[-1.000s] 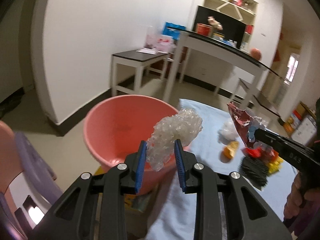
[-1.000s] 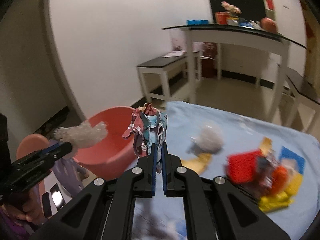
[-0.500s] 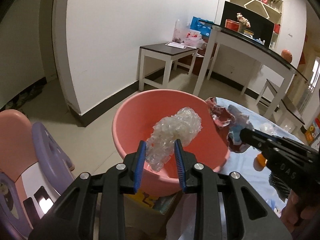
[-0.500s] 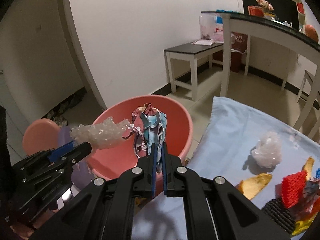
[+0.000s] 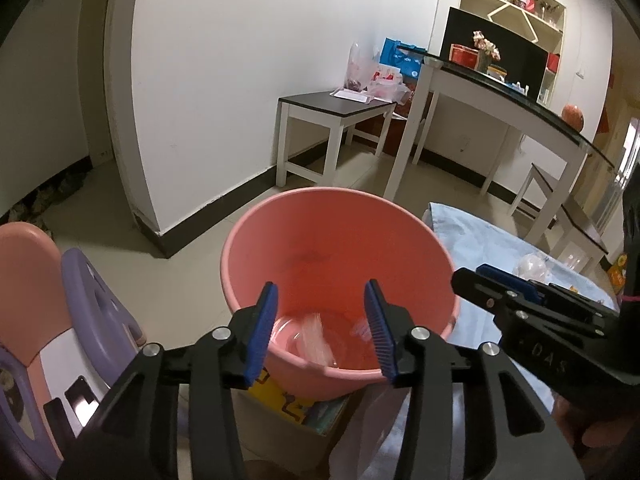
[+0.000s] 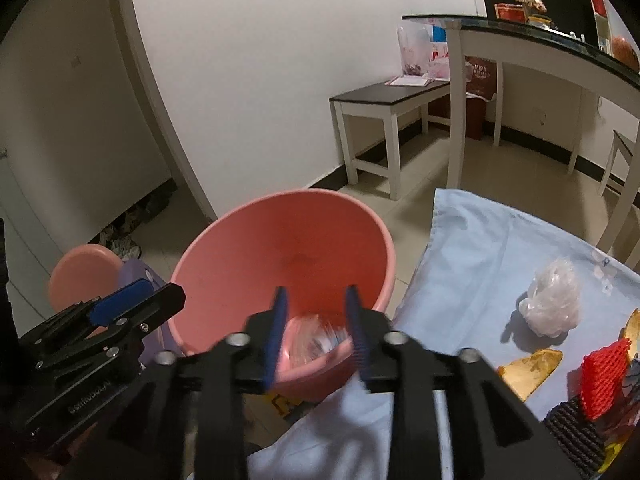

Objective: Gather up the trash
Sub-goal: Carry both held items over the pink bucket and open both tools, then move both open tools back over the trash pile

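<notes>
Fingers of both grippers, left (image 5: pixel 320 328) and right (image 6: pixel 316 332), are opening, empty, above the pink bucket (image 5: pixel 320 224).

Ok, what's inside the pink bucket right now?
At the bottom of the pink bucket lies crumpled clear plastic, blurred. The near rim and both opening tools, left tool and right tool, cover the rest, so I can't confirm other trash.

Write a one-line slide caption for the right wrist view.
Right gripper opening, empty, over the pink bucket, clear trash inside; more trash waits on the blue cloth.
</notes>
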`<state>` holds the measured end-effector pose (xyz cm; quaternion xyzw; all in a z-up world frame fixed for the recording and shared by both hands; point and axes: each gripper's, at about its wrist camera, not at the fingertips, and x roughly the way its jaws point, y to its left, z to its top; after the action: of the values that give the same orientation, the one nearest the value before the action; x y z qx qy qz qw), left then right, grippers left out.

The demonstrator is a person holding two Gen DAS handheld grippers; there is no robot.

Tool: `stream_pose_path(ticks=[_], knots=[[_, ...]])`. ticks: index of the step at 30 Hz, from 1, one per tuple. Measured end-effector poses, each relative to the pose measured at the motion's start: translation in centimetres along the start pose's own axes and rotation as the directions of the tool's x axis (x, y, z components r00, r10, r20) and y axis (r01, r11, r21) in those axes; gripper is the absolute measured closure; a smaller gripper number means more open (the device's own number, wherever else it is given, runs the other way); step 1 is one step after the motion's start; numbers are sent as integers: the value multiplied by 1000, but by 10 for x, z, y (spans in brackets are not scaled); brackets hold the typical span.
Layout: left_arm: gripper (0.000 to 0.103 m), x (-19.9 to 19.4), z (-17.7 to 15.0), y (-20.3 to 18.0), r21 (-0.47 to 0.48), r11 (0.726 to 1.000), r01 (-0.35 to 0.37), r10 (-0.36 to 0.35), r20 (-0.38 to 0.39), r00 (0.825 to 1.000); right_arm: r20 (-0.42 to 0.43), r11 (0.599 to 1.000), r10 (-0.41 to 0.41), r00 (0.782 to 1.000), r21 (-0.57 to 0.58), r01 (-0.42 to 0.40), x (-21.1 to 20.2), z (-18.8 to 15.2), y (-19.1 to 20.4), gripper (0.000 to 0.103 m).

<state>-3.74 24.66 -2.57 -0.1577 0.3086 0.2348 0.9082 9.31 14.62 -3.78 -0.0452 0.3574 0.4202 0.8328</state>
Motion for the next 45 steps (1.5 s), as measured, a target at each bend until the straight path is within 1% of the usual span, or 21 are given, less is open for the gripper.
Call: stream_pose_path(ticks=[2, 9, 17, 21, 25, 31, 35, 39, 42, 45], knots=[[57, -3, 1, 1, -8, 1000, 5, -5, 6, 1000, 8, 1000, 6, 1000, 2, -6, -3, 0, 1, 65], [57, -17, 5, -7, -11, 1000, 29, -29, 34, 999, 28, 1000, 5, 1000, 5, -6, -16, -3, -3, 62], [57, -35, 1, -35, 53, 995, 89, -92, 56, 994, 44, 1000, -8, 999, 31, 7, -43, -12, -13, 56], [57, -40, -1, -51, 74, 990, 121, -125, 52, 991, 52, 999, -33, 998, 38, 31, -59, -18, -24, 55], [57, -39, -4, -69, 86, 980, 177, -179, 17, 984, 58, 996, -51, 997, 70, 47, -79, -28, -40, 55], [58, -35, -10, -94, 99, 972, 212, -212, -11, 977, 70, 990, -103, 992, 100, 95, -109, -44, -63, 55], [58, -29, -15, -110, 109, 965, 238, -235, -38, 971, 83, 981, -158, 984, 130, 146, -132, -55, -84, 55], [58, -25, -20, -128, 153, 952, 265, -261, -47, 964, 94, 964, -221, 971, 174, 203, -156, -73, -112, 55], [58, -21, -24, -144, 194, 936, 292, -288, -53, 956, 90, 950, -261, 961, 203, 239, -166, -84, -132, 55], [58, -14, -28, -156, 219, 923, 315, -305, -78, 949, 84, 932, -306, 948, 230, 281, -177, -94, -152, 55]])
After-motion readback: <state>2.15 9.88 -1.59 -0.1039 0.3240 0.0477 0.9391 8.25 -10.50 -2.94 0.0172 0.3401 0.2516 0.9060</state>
